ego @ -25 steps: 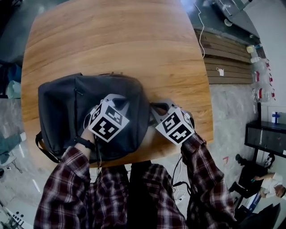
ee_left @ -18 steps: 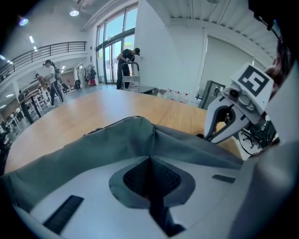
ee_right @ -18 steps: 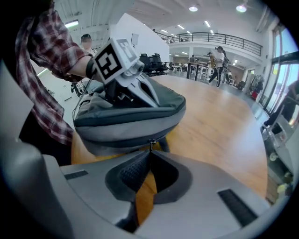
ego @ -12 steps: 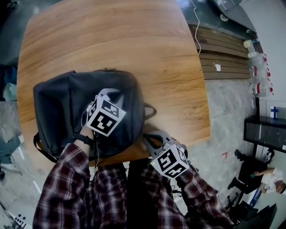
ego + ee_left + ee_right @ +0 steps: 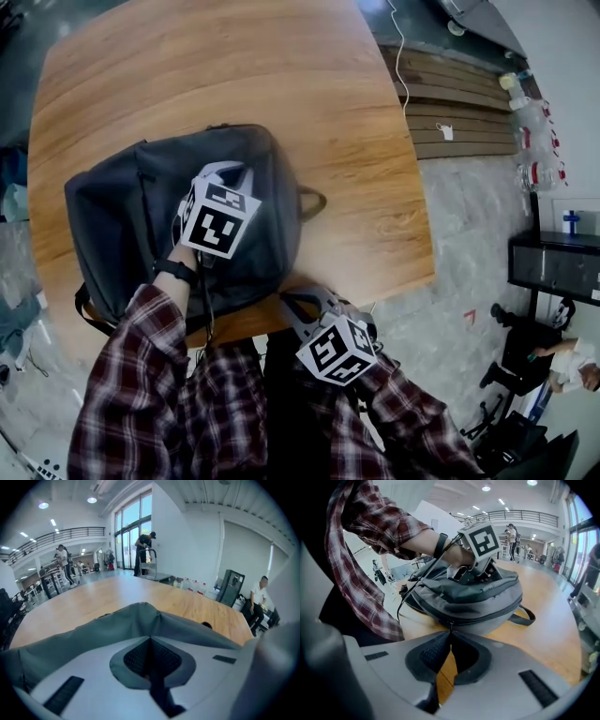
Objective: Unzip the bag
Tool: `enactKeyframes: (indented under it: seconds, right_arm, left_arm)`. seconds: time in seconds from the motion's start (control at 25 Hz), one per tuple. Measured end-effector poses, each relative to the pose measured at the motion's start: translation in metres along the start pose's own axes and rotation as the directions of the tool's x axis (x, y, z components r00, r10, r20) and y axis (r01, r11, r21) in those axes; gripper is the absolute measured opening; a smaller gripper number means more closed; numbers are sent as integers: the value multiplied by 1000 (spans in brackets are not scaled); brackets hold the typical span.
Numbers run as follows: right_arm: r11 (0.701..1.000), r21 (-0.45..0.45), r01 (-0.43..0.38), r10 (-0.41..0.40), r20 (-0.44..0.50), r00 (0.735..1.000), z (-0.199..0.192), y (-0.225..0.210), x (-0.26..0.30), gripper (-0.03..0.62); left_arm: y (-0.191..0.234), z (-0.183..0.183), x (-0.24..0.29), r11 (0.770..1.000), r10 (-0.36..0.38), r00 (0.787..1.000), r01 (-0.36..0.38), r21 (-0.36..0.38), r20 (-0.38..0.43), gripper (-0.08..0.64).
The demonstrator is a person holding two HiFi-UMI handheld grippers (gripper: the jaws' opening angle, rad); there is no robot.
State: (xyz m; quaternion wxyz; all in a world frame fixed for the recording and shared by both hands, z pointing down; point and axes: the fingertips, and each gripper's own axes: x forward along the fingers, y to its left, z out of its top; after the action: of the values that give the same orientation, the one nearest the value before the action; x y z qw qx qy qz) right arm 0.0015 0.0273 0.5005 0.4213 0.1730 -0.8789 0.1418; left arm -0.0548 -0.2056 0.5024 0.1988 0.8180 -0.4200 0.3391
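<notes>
Our right claw (image 5: pixel 292 302) has swung from the handle side of the bag (image 5: pixel 112 225) round to its near edge, and it is closed on the zipper pull (image 5: pixel 450 627), so we judge the zip partly run. Our left claw (image 5: pixel 230 173) pinches fabric on top of the bag, which lies on the worktop (image 5: pixel 234 66). Nothing inside the bag shows.

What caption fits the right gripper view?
Right tongs pinch the zipper pull of the grey backpack while left tongs grip its top.
</notes>
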Motion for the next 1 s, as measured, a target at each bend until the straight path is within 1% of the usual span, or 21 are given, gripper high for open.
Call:
enactKeyframes:
  seconds: [0.08,0.12,0.16,0.24,0.36,0.4,0.48,0.56,0.6,0.72,0.76,0.84,1.0]
  right_arm:
    - [1000,-4,24,-24,-1,1000,0,-13,1,18]
    - [999,-1,41,-41,0,999,0,-23,1,18]
    - [998,4,62,-62,3,998,1,-34,0,18]
    - [994,18,109,-109,9,994,2,-62,-4,18]
    - [983,35,180,-180,11,984,10,-110,-7,18]
    - [979,40,198,-199,10,980,14,-126,-7,18]
    - [973,44,225,-225,7,974,23,-154,-6,18]
    - [971,39,237,-237,-4,971,31,-173,-2,18]
    - [970,35,242,-241,-11,970,34,-180,1,18]
    - [966,61,251,-250,-20,968,34,-187,5,18]
    - [965,84,250,-249,-15,968,33,-186,4,18]
    - [962,129,240,-242,-3,970,29,-177,1,18]
    - [962,161,221,-227,18,974,26,-143,-1,18]
  left_arm:
    - [8,8,-20,1000,16,998,-15,-21,62,9]
    - [12,9,-32,1000,20,997,-20,-3,79,9]
    - [15,5,-45,999,19,997,-22,34,81,9]
    - [16,-14,-66,991,-4,999,-2,137,46,9]
    - [3,-54,-91,960,-39,999,45,276,-26,9]
    - [-3,-64,-97,951,-43,998,54,306,-40,9]
    - [-17,-78,-103,941,-53,997,68,332,-55,9]
    - [-29,-85,-100,941,-53,997,70,332,-60,9]
    - [-32,-87,-95,945,-49,997,67,319,-64,9]
    - [-33,-93,-78,973,-52,996,67,221,-70,9]
    - [-32,-94,-75,978,-52,996,65,197,-67,9]
    - [-29,-94,-73,982,-42,997,53,181,-65,9]
    - [-26,-94,-74,986,-31,997,41,159,-64,9]
